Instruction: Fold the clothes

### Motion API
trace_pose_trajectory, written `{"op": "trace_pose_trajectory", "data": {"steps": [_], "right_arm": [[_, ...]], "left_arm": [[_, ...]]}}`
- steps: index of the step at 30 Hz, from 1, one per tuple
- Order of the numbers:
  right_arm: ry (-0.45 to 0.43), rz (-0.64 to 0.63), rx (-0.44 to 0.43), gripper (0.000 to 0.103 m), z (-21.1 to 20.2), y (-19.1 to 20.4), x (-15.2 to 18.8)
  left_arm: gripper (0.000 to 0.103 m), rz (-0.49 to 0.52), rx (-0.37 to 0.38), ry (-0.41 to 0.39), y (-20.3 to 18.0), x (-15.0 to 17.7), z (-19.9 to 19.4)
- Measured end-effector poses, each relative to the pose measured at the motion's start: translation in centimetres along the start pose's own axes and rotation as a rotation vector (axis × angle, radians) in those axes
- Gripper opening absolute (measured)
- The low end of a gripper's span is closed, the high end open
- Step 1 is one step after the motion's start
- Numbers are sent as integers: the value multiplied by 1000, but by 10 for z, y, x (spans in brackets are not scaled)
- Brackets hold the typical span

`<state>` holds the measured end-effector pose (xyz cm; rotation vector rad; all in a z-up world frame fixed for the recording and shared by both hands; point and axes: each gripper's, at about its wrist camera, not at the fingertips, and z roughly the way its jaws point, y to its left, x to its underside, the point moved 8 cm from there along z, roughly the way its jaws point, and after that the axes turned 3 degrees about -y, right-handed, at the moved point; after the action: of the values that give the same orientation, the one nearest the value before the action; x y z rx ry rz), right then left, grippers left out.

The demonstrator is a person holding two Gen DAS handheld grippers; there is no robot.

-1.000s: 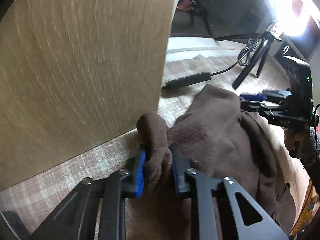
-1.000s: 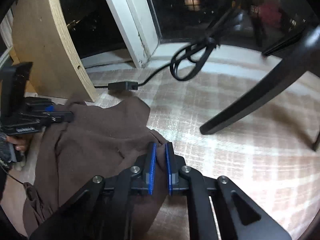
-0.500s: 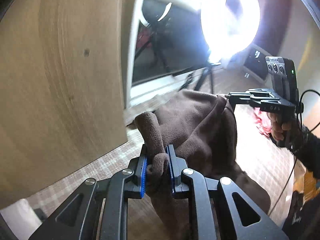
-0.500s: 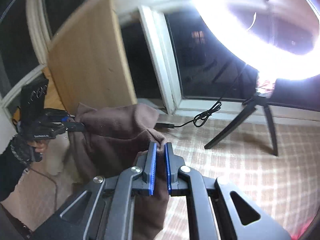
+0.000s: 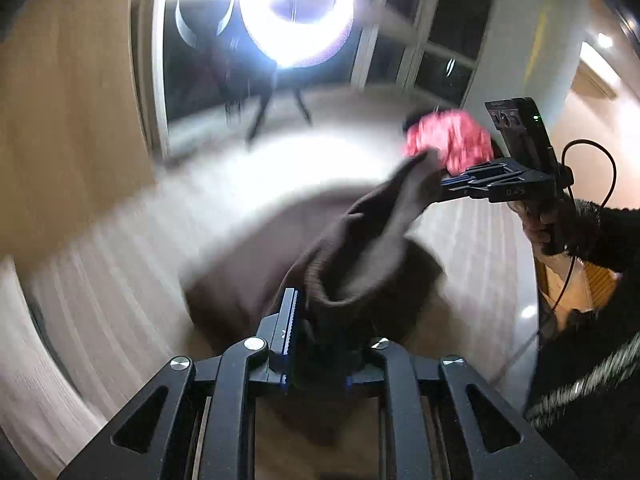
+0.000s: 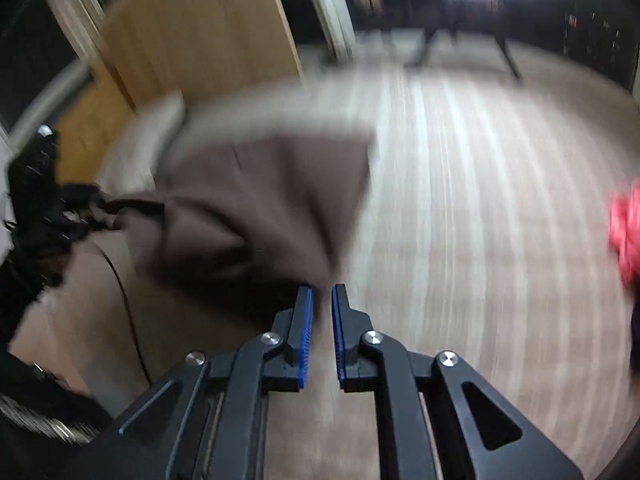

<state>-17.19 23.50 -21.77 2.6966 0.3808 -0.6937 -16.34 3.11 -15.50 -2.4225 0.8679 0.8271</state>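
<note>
The brown garment (image 5: 372, 248) hangs in the air above the pale carpet (image 6: 460, 200), stretched between the two tools with its long axis running from one to the other and its loose body sagging below. The left gripper (image 5: 316, 320) pinches a thick rolled fold of it, its jaws easing apart with the cloth still between them. The right gripper (image 6: 321, 316) grips a thin edge between nearly closed blue pads. A red garment (image 6: 626, 232) lies near the carpet's right side.
</note>
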Motion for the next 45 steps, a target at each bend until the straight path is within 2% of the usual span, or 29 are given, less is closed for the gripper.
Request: {"op": "trace_pose_trajectory", "data": {"steps": [1,3,4,5,7,9,11,14,16,18,22,25,27,28,29,30,34,37,40,42,45], "right_arm": [[26,1,14,11,-1,-1,9],[0,14,7,13,-17,-2,8],[-16,20,9,18,-25,-3,5],[-38,18,11,28,-31,-1,-3],[-77,-10,-28,37,-34,16,-23],[-111,-42,-70,37,-37,35,-42],[-104,-92,-134,37,-31,65,-52],[-25,-124,-320,37,-15,124,-53],[22,-121,-399,38,2,156,-51],[51,-163,-381,38,23,179,-48],[83,-179,-335,38,48,196,-47],[72,-193,-304,38,52,198,-49],[73,-190,-314,37,56,200,-51],[76,-194,-319,33,57,199,-51],[87,-209,-309,8,58,199,-50],[94,-218,-304,4,58,197,-49],[93,-209,-315,4,53,190,-44],[81,-206,-339,3,44,189,-43],[80,-223,-399,3,27,187,-36],[141,-208,-389,3,43,178,-21],[199,-190,-404,3,61,180,-6]], "left_arm": [[20,-18,-5,46,-2,19,3],[20,-61,-16,114,-1,47,0],[19,-87,-25,124,3,55,-9],[18,-105,-32,114,6,55,-19],[17,-121,-52,53,10,43,-34],[21,-109,-54,1,11,26,-45],[22,-79,-43,-15,6,15,-45],[22,-89,-44,19,11,14,-26],[22,-100,-55,37,17,18,-17],[22,-90,-96,47,29,21,-17],[22,-110,-146,34,51,25,-30],[22,-120,-152,18,60,24,-38],[22,-122,-142,11,62,21,-38],[22,-122,-134,7,63,19,-37],[22,-120,-124,3,64,14,-33],[22,-118,-111,-3,65,9,-30],[22,-100,-30,-33,61,-19,-9],[22,-50,21,-6,55,-34,20],[25,14,-9,85,58,-30,53],[26,24,-4,131,61,-22,67],[26,13,12,141,65,-17,70]]}}
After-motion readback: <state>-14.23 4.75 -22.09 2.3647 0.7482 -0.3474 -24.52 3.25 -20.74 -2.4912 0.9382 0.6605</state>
